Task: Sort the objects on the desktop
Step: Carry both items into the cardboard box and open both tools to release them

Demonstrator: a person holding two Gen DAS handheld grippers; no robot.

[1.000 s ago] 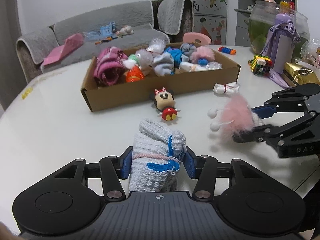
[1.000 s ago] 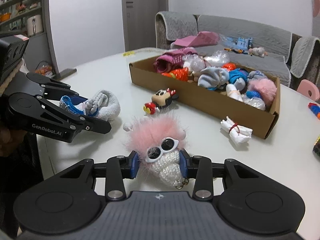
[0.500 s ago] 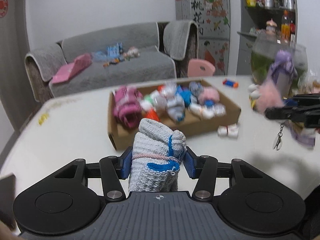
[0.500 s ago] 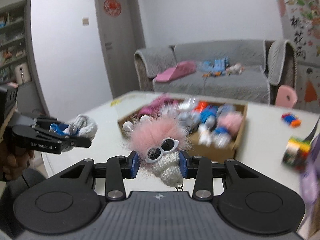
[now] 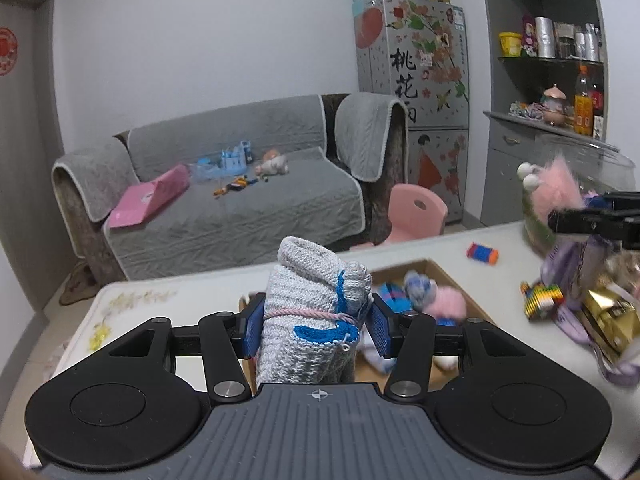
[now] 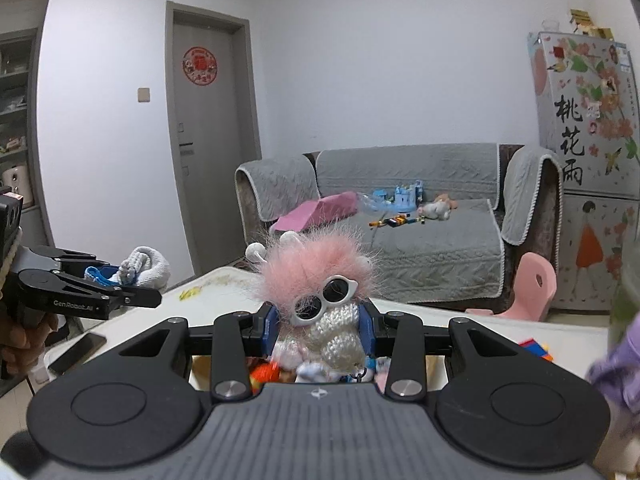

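Observation:
My left gripper (image 5: 316, 328) is shut on a rolled grey knit sock with blue trim (image 5: 312, 312), held high above the white table (image 5: 132, 300). The cardboard box (image 5: 436, 270) of soft items shows just behind and below the sock. My right gripper (image 6: 320, 326) is shut on a pink fluffy toy with white sunglasses (image 6: 320, 276), also raised; box contents peek out under it. In the right wrist view the left gripper (image 6: 132, 294) and its sock (image 6: 144, 264) hang at the left; in the left wrist view the right gripper (image 5: 560, 220) with the pink toy (image 5: 554, 188) hangs at the right.
A colourful cube (image 5: 542, 300), a gold packet (image 5: 612, 316) and a purple bottle strap (image 5: 568, 264) lie at the table's right. A small block toy (image 5: 482, 253) sits behind the box. A dark phone (image 6: 78, 354) lies near the table's left edge. Sofa (image 5: 240, 204) and pink chair (image 5: 416, 212) stand beyond.
Both grippers have risen well above the table with their loads and tilted up, so the table and box dropped low in both views. The grips look unchanged.

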